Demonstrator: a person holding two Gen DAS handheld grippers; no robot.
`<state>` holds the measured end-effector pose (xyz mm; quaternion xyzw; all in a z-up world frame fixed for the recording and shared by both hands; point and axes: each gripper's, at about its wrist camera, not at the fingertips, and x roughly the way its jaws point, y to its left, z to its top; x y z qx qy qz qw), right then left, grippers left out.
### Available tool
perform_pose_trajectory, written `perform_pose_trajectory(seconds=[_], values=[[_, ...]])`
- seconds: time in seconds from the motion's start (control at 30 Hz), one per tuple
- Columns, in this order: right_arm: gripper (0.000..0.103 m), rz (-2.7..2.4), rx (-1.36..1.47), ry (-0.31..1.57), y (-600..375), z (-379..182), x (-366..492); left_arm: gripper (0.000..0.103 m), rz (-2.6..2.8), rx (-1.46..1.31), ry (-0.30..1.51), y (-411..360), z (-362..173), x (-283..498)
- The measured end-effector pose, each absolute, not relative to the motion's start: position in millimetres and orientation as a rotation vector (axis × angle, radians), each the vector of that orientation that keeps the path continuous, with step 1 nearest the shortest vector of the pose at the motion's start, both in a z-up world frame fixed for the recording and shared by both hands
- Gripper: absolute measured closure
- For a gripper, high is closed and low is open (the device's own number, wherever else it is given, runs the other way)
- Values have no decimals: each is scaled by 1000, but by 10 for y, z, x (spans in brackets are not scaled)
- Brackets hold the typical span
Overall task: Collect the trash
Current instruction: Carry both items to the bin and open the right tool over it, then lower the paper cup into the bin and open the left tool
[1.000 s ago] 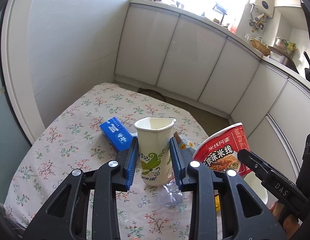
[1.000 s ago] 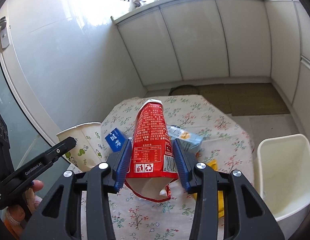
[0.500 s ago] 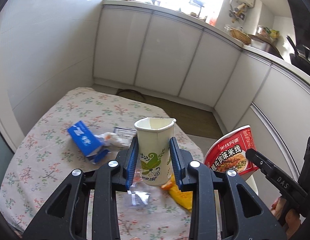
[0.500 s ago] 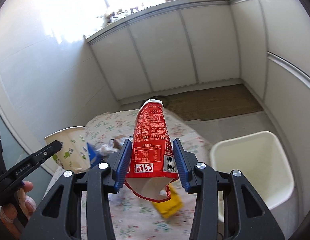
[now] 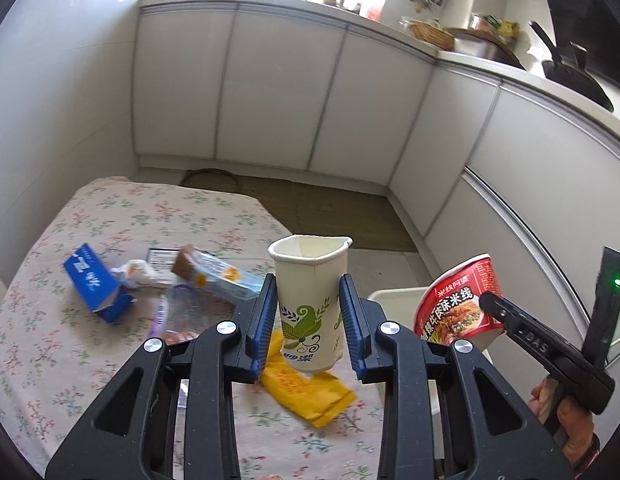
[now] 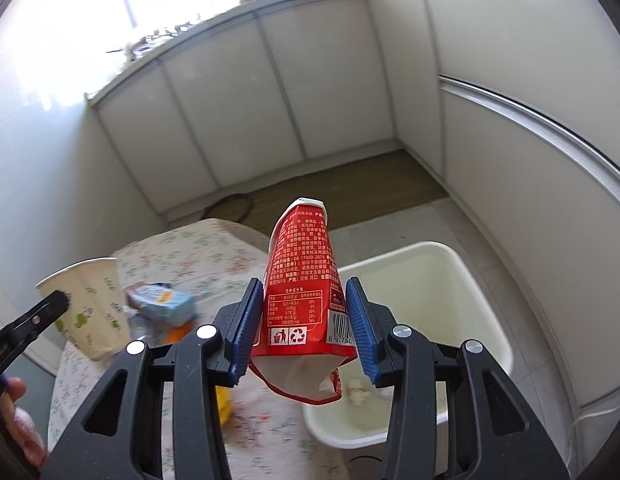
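Note:
A white paper cup with a green leaf print [image 5: 310,300] stands upright in my left gripper [image 5: 308,322], which is shut on it and squeezes its rim. The same paper cup [image 6: 86,312] shows at the left of the right wrist view. My right gripper [image 6: 301,328] is shut on a squashed red noodle cup [image 6: 302,292], held over the near rim of a white bin [image 6: 462,280]. That red noodle cup [image 5: 458,304] appears at the right of the left wrist view, with the bin's rim [image 5: 394,294] just behind it.
On the floral tablecloth [image 5: 110,360] lie a blue box [image 5: 96,282], a light-blue carton [image 5: 218,276], a clear plastic piece [image 5: 186,308] and a yellow wrapper [image 5: 310,392]. White cabinets [image 5: 270,92] line the walls. A hand [image 5: 570,420] holds the right gripper.
Both grippers have swung to the right with their cups. The white bin has come under the red noodle cup, and the table litter has slid left in both views.

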<state>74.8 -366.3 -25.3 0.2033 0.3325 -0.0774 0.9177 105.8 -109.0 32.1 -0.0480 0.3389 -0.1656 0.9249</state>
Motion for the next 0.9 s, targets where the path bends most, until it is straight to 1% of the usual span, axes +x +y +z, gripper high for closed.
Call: perform_pose_trajectory(seconds=[0.23, 0.3, 0.33, 0.37, 0.73, 0.9], values=[[59, -258, 474, 750, -3955, -428, 784, 73, -393, -93, 725, -1405, 254, 1139], [53, -297, 472, 739, -4016, -411, 753, 73, -415, -93, 730, -1524, 241, 1151], [48, -318, 467, 730, -4034, -399, 722, 73, -425, -92, 732, -1575, 239, 1156], [46, -338, 460, 722, -4047, -383, 693, 73, -435, -89, 733, -1631, 238, 1157], [30, -593, 424, 643, -4425, -220, 386, 73, -565, -75, 767, -2310, 216, 1223], [26, -648, 433, 625, -4537, -184, 257, 73, -609, -58, 792, -2614, 168, 1245]])
